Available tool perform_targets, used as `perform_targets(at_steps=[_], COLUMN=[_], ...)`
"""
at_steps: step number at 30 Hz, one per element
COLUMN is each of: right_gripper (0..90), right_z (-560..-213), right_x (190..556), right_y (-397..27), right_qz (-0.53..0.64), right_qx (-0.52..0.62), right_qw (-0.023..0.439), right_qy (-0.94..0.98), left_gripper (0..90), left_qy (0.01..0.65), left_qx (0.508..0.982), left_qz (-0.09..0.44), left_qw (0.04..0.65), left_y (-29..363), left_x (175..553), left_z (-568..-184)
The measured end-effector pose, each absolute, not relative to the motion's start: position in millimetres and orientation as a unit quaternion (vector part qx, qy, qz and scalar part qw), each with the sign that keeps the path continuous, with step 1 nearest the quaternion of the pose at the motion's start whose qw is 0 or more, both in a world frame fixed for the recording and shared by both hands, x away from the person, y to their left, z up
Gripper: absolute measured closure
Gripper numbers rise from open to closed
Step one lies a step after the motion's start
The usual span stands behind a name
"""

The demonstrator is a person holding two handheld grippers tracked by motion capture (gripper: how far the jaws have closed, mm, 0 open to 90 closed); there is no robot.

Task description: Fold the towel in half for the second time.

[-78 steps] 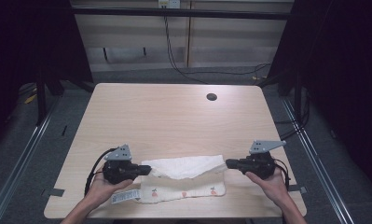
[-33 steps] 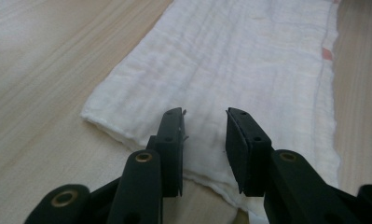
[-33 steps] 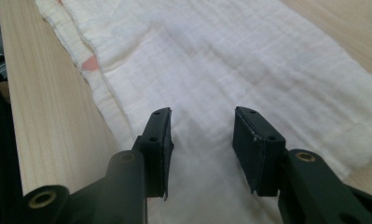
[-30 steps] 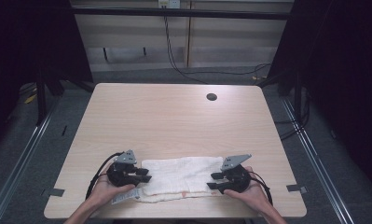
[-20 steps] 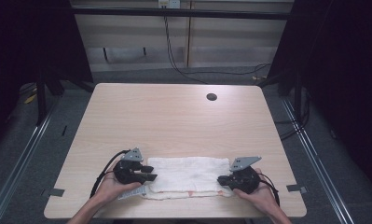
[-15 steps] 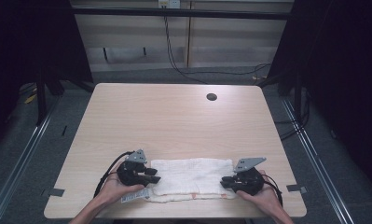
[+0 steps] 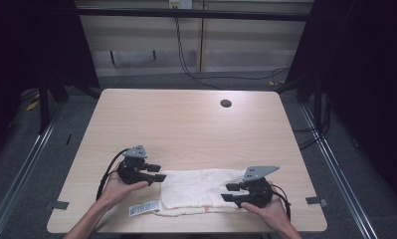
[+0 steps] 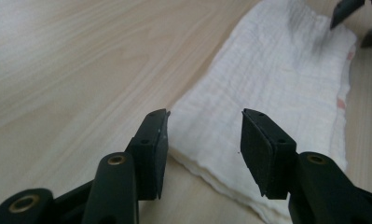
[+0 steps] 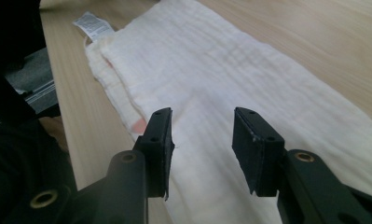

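White cloth (image 7: 198,189): I see it folded into a long flat strip near the front edge of the wooden table (image 7: 186,124), lying between my two hands.
Left gripper (image 7: 155,173): I hold it at the cloth's left end. Its jaws have just been opening and now stand apart with nothing pinched; in the left gripper view the folded end (image 8: 267,116) lies below and beyond the pads (image 8: 260,140), clear of them.
Care label (image 7: 144,208): a small printed tag sticks out from the cloth's front left corner, flat on the wood, just beside my left hand (image 7: 117,186).
Pink marks: faint spots show along the cloth's front hem (image 7: 206,209).
Right gripper (image 7: 229,192): I hold it over the cloth's right end. Its jaws have just been opening too, and they gape with no fabric gripped; the right gripper view shows the cloth (image 9: 230,74) spread flat underneath.
Table hole (image 7: 226,103): a dark round grommet sits far back, well apart from everything.
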State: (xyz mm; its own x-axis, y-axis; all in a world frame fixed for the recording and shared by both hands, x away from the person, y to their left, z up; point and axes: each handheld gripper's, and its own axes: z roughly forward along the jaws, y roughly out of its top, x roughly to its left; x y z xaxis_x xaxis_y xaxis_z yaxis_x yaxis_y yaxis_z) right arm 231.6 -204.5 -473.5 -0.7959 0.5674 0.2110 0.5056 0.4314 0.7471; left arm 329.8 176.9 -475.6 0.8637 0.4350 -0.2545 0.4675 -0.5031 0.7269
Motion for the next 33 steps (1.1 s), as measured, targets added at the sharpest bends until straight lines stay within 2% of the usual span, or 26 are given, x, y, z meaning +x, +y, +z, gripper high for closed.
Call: perform_targets(at_steps=[5,10,16,21,27,31,33], right_gripper=[57.3,60.9,61.4,55.9,52.8,50.0,50.2], right_z=[-467.2,-461.5,-468.9,-475.7,-490.3,-497.0,-497.5], right_x=[234.9,238.8,246.2,250.8,249.1,244.3,238.0], right_y=[-172.4,-129.8,-79.1,-48.0,-26.9,-20.8,-19.9], right_qz=[0.436,0.433,0.42,0.404,0.393,0.385,0.382], right_qx=[0.293,0.251,0.209,0.171,0.161,0.152,0.135], right_qw=[0.02,0.003,-0.029,-0.04,-0.041,-0.03,-0.01], right_qy=[0.85,0.866,0.883,0.898,0.904,0.91,0.914], left_gripper=[51.9,53.3,52.9,50.3,50.0,48.5,48.2], left_qy=[0.259,0.253,0.279,0.292,0.286,0.296,0.298], left_qx=[0.87,0.876,0.857,0.856,0.859,0.853,0.855], left_qz=[-0.018,-0.021,-0.008,0.002,0.015,0.014,0.016], left_qw=[0.419,0.41,0.433,0.427,0.424,0.429,0.425], left_y=[161.8,151.3,168.1,181.1,188.5,190.9,190.1], left_x=[343.9,344.3,350.7,349.8,339.8,341.9,343.0], left_z=[-472.6,-475.4,-472.8,-477.7,-475.8,-474.3,-477.1])
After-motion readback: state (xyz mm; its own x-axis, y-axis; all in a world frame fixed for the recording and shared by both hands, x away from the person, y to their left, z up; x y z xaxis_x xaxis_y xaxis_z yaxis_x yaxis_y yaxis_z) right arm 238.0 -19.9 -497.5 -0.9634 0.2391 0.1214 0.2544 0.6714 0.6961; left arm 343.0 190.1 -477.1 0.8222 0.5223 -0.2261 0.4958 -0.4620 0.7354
